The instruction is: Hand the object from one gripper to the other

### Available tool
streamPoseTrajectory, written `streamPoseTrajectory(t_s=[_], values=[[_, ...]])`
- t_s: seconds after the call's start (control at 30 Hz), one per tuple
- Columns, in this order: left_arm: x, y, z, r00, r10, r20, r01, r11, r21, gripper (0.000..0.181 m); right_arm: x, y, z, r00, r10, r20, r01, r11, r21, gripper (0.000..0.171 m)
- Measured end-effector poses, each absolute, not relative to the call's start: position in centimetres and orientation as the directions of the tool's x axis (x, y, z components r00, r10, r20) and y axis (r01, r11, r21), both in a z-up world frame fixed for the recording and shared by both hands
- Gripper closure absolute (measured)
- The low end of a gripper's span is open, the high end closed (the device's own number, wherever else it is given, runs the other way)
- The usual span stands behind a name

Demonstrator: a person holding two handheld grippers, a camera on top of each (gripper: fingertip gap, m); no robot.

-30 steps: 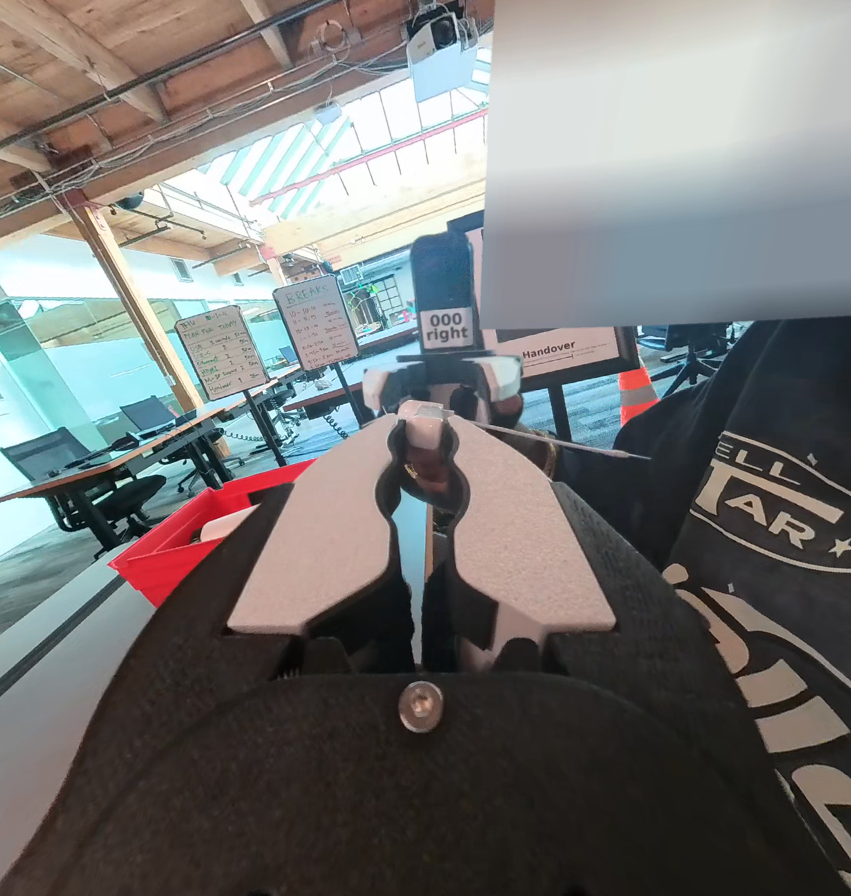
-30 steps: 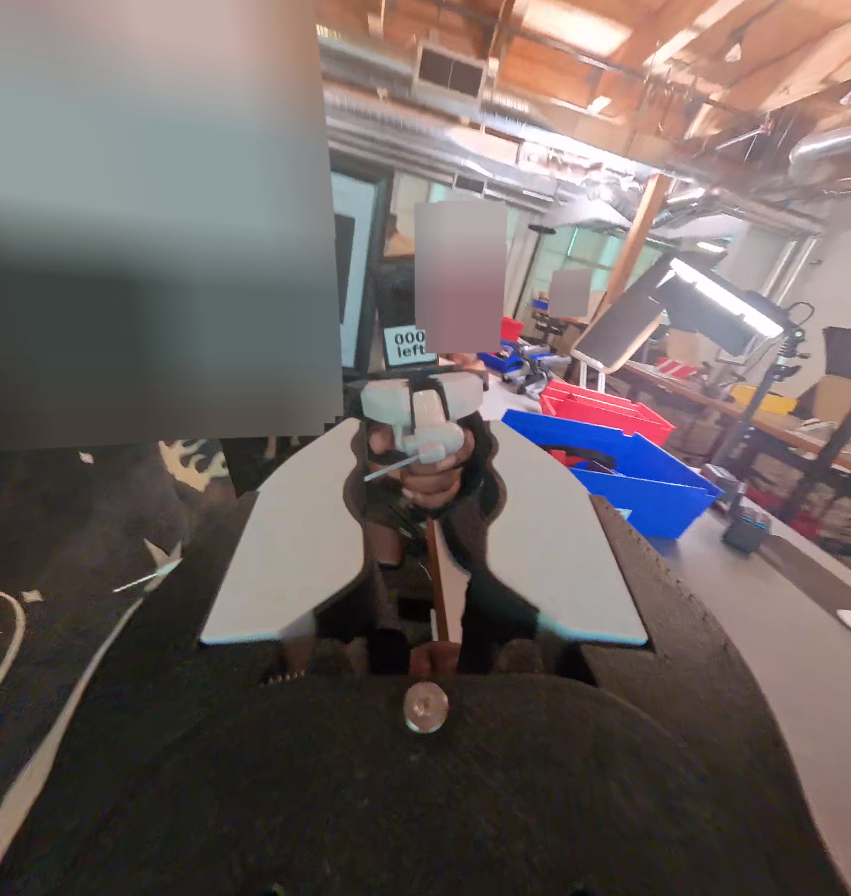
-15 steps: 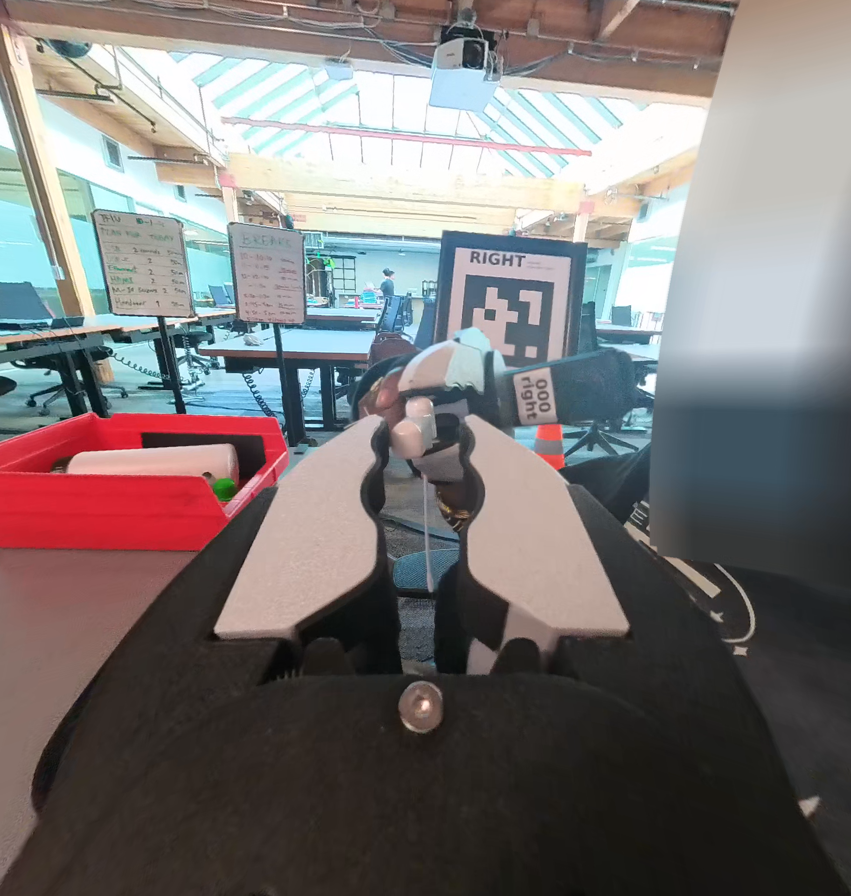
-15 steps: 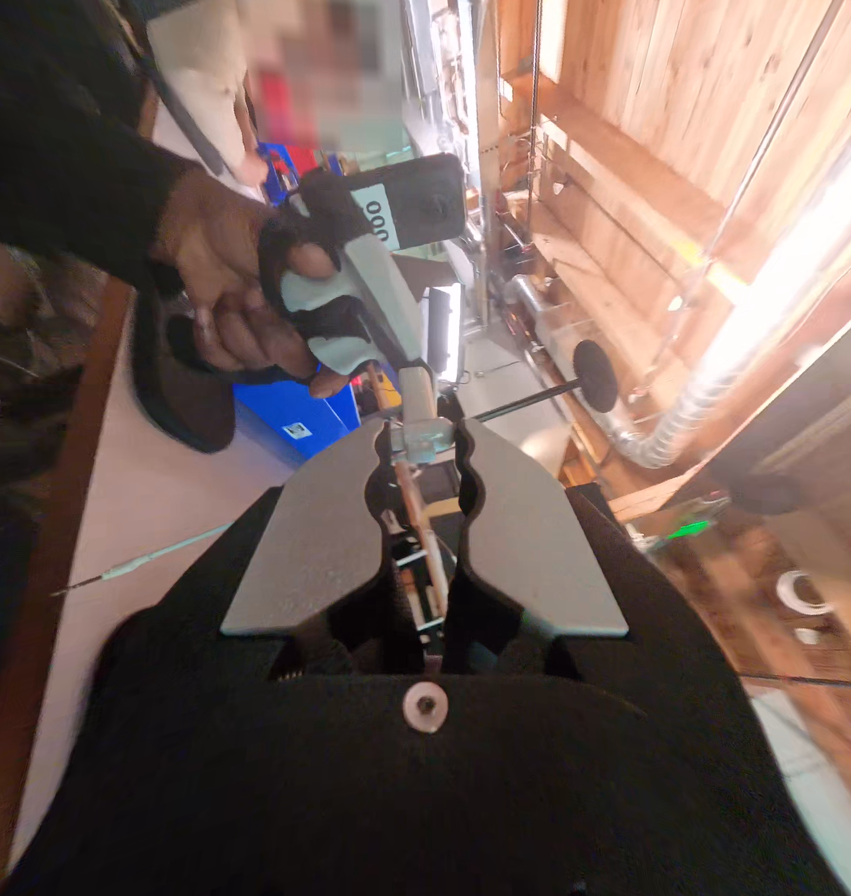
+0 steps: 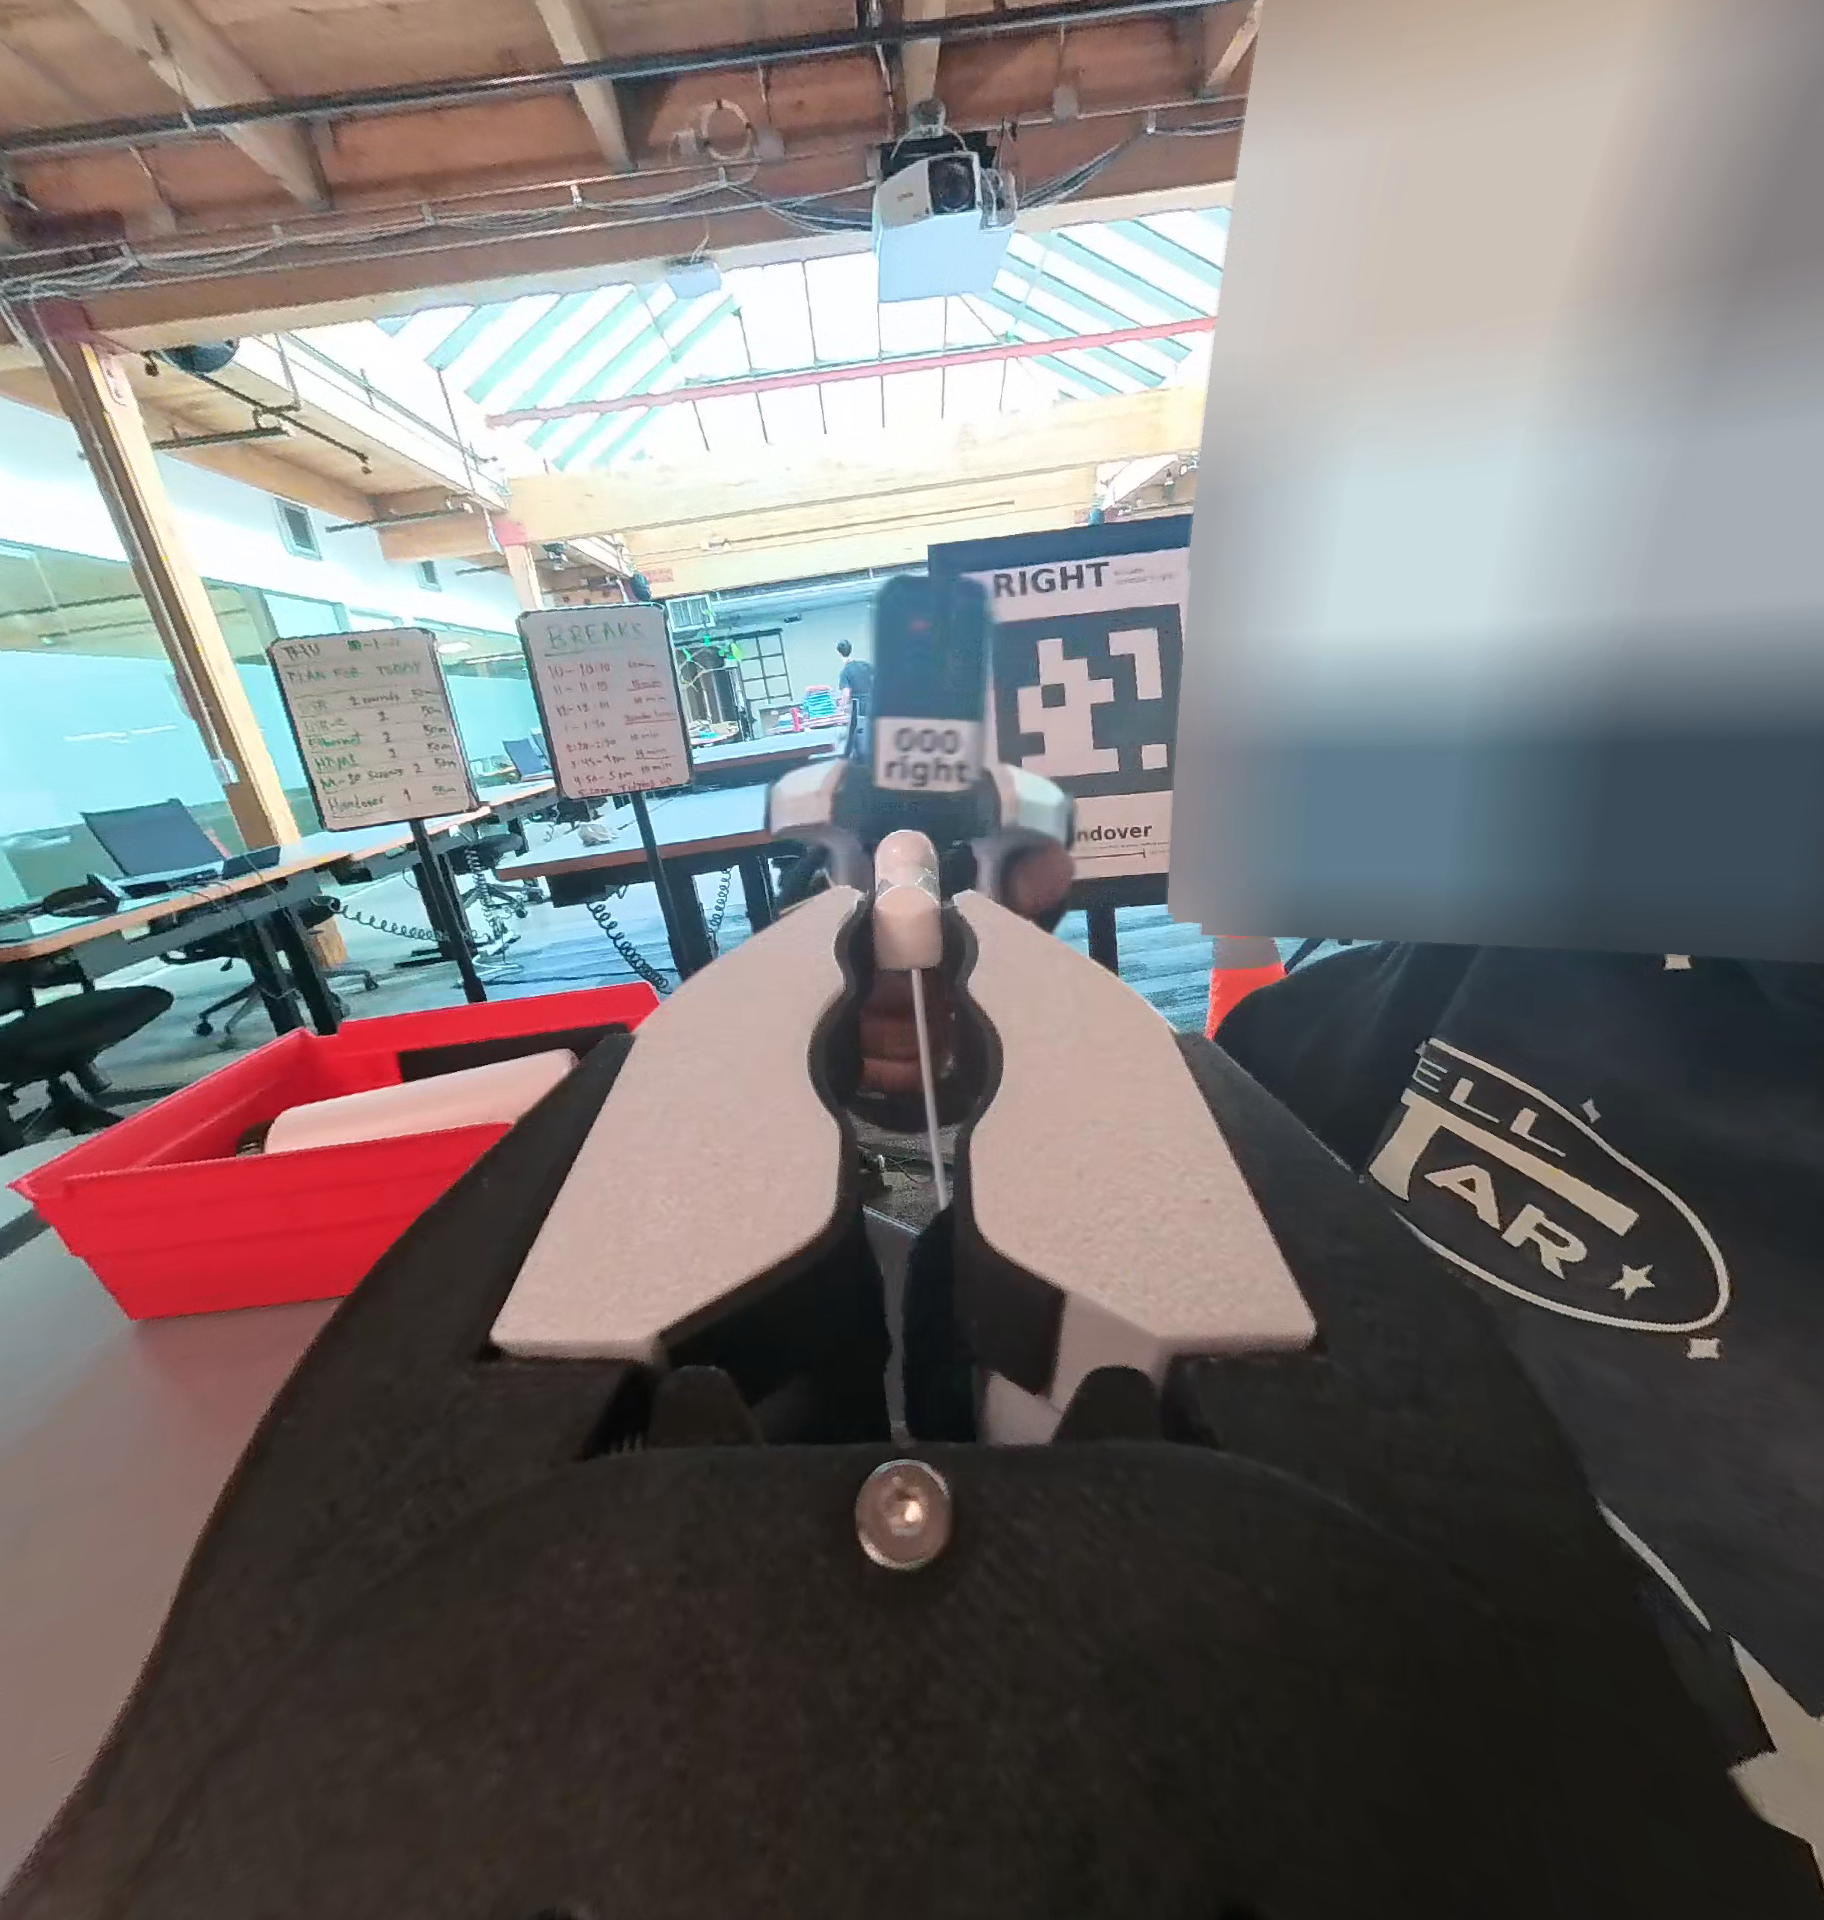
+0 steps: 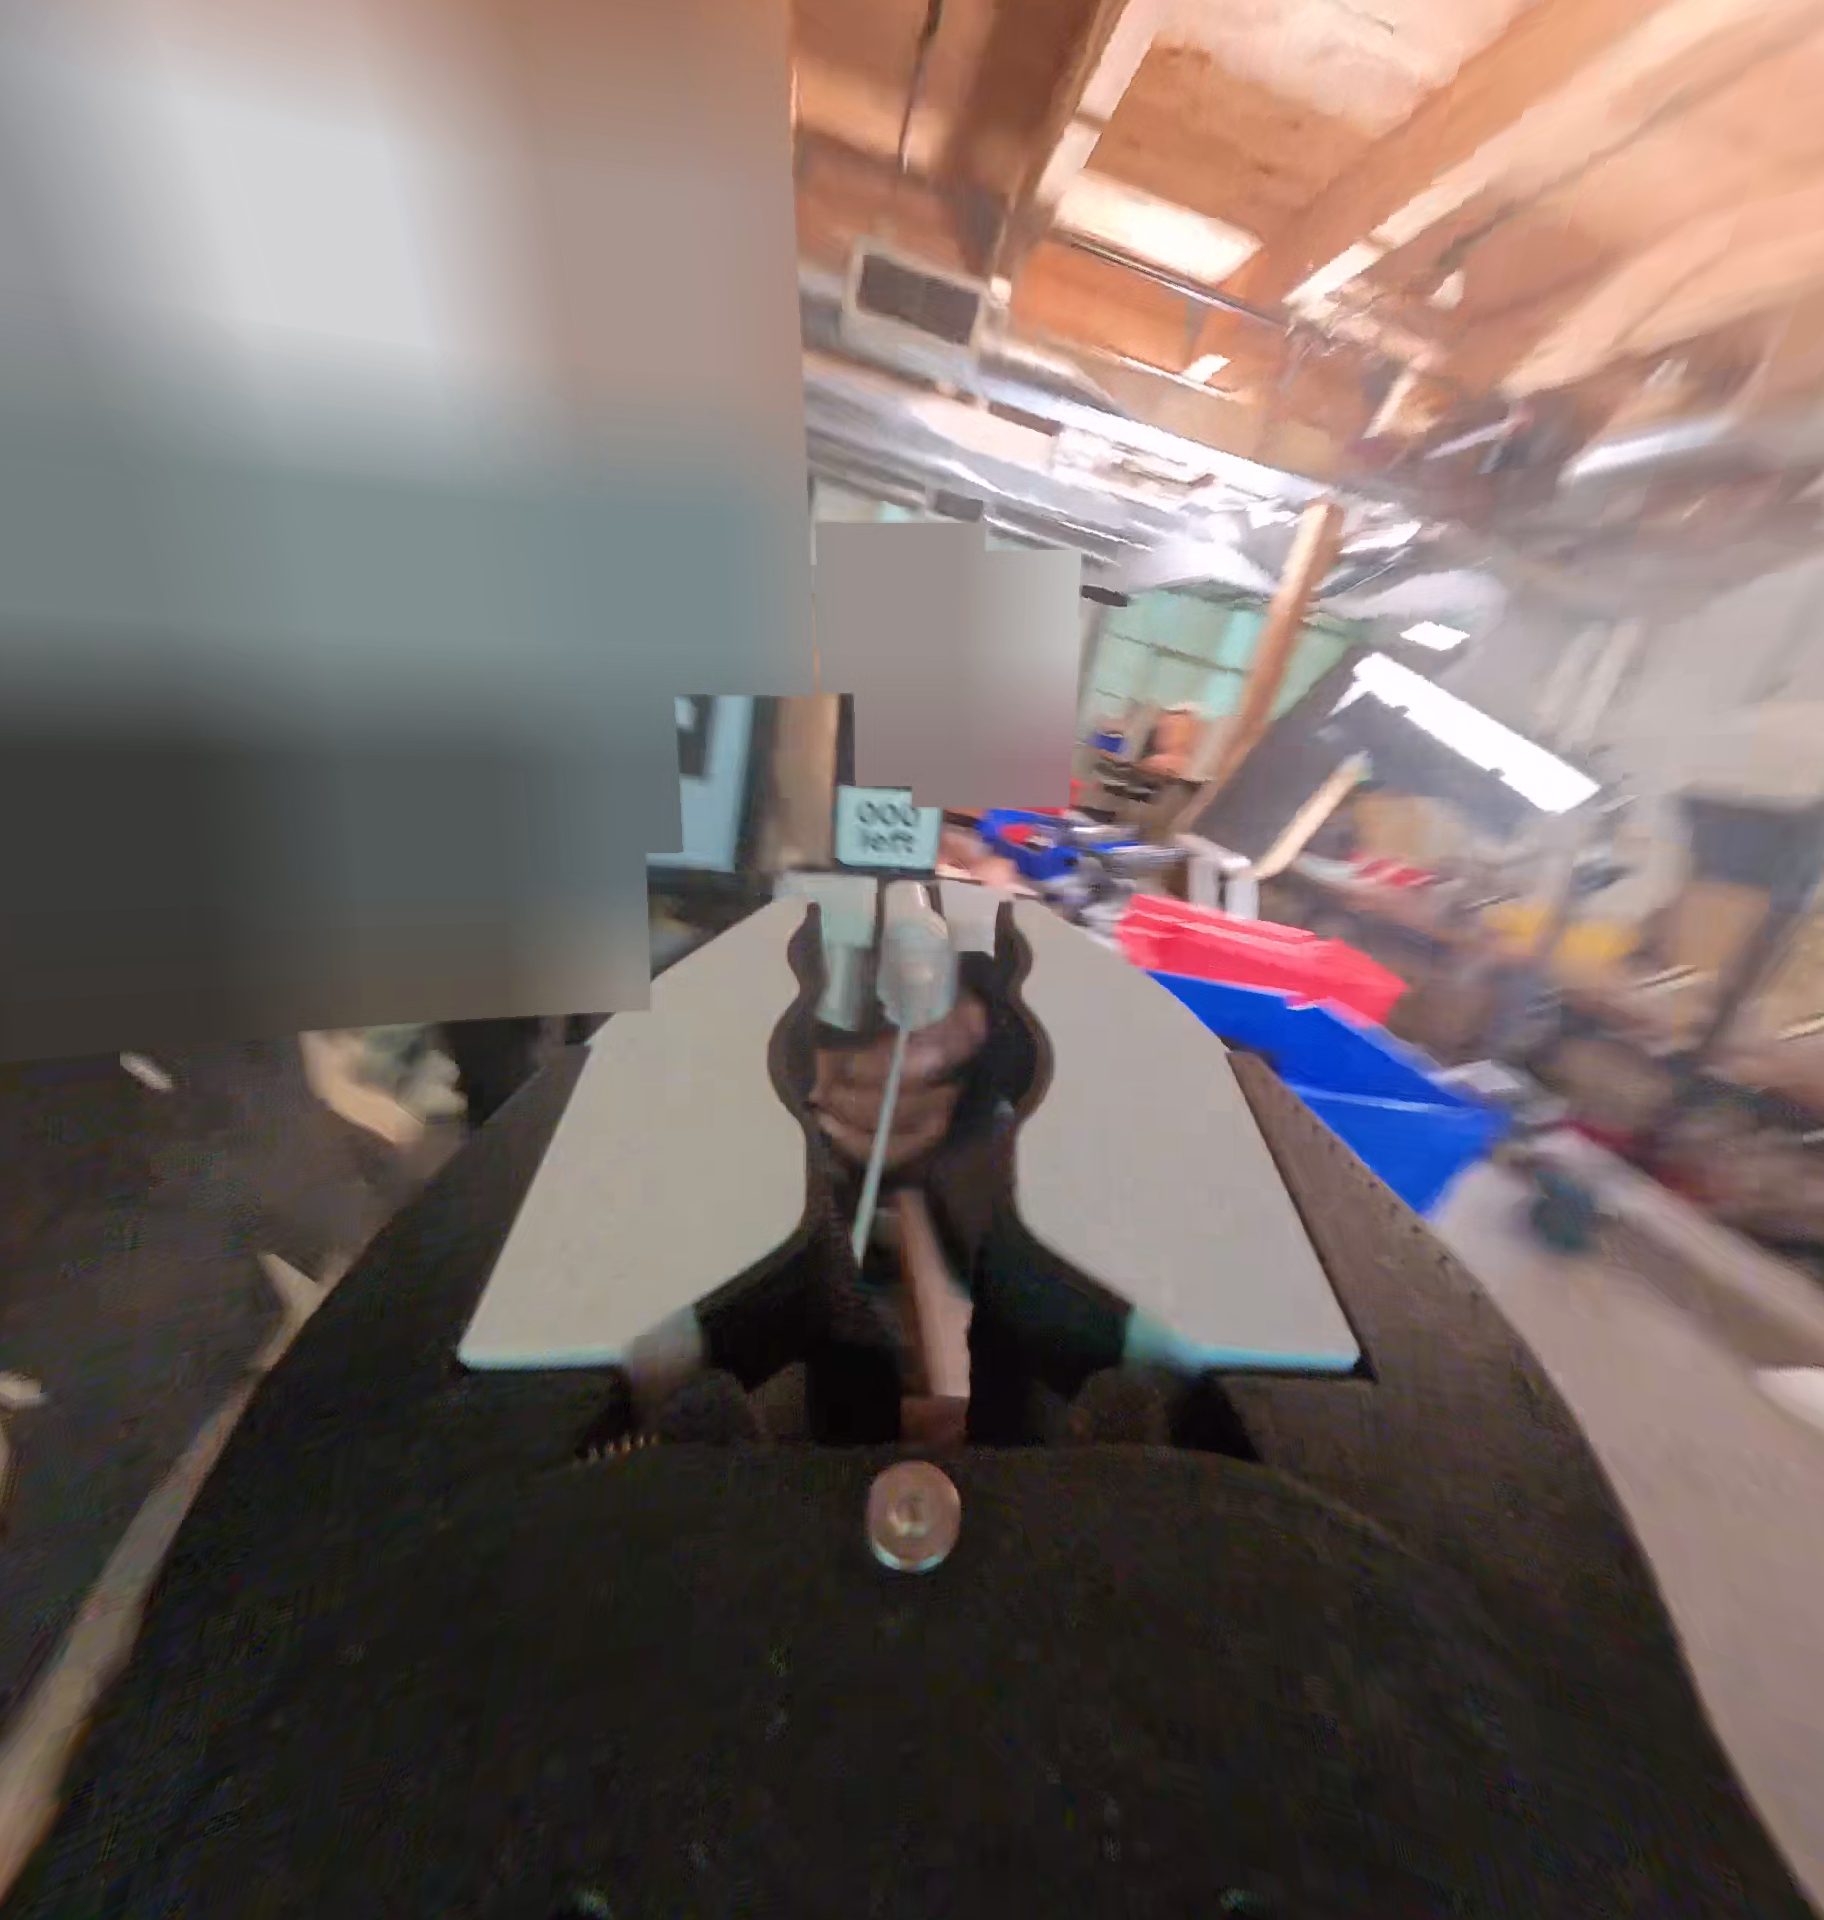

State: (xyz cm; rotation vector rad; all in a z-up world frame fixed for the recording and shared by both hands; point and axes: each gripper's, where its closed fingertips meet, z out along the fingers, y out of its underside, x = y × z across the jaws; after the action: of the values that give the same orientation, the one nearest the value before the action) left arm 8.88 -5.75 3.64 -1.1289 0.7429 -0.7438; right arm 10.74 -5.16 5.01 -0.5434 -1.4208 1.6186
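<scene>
Red bin (image 5: 264, 1216) at lower left of left wrist view, on grey table (image 5: 87, 1455); white roll (image 5: 420, 1107) inside it. Two whiteboards on stands (image 5: 373, 732) at mid left, desks and office chairs (image 5: 66, 1023) behind. Projector (image 5: 939, 223) under wooden ceiling, top centre. Marker board (image 5: 1090, 707) right of centre, orange cone (image 5: 1240, 982) below it. Right wrist view, blurred: blue bins (image 6: 1344, 1081) and red bin (image 6: 1251, 956) at mid right.

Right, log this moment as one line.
phase: handover | left tool: shut on thin white stick | right tool: open, facing it
</scene>
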Motion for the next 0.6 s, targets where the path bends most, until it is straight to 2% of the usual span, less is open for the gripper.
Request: streamPoseTrajectory(t_s=[0.07, 0.17, 0.23, 0.33, 0.4, 0.43, 0.5, 0.6], values=[[8.9, -5.7, 3.6, 0.549, -0.823, -0.143, 0.137, 0.258, -0.956, 0.17, 10.5, -5.2, 4.8, -0.602, 0.797, 0.059, -0.233, -0.105, -0.967, 0.14], [9.1, -5.6, 3.4, 0.553, -0.82, -0.15, 0.124, 0.259, -0.958, 0.17, 9.8, -5.7, 3.6, -0.623, 0.781, 0.04, -0.172, -0.087, -0.981, 0.142], [9.3, -5.9, 3.4, 0.534, -0.831, -0.154, 0.126, 0.259, -0.958, 0.169, 9.6, -6.0, 3.3, -0.608, 0.791, 0.076, -0.182, -0.045, -0.982, 0.156], [9.3, -5.7, 3.3, 0.543, -0.829, -0.136, 0.125, 0.24, -0.963, 0.169, 9.5, -5.9, 3.1, -0.566, 0.805, 0.18, -0.224, 0.06, -0.973, 0.158], [9.2, -5.4, 3.2, 0.547, -0.833, -0.087, 0.148, 0.199, -0.969, 0.164, 9.7, -5.7, 3.3, -0.488, 0.804, 0.339, -0.316, 0.199, -0.928, 0.158], [9.1, -5.4, 3.2, 0.539, -0.841, -0.055, 0.166, 0.17, -0.971, 0.161, 9.9, -5.6, 3.5, -0.408, 0.787, 0.463, -0.385, 0.312, -0.869, 0.158], [9.0, -5.1, 2.9, 0.52, -0.854, 0.025, 0.194, 0.09, -0.977, 0.155, 10.2, -5.4, 3.8, -0.167, 0.667, 0.726, -0.467, 0.595, -0.654, 0.158], [9.0, -5.1, 3.0, 0.461, -0.876, 0.142, 0.263, -0.018, -0.965, 0.152, 10.2, -5.2, 3.5, 0.122, 0.346, 0.93, -0.372, 0.885, -0.281, 0.158]])
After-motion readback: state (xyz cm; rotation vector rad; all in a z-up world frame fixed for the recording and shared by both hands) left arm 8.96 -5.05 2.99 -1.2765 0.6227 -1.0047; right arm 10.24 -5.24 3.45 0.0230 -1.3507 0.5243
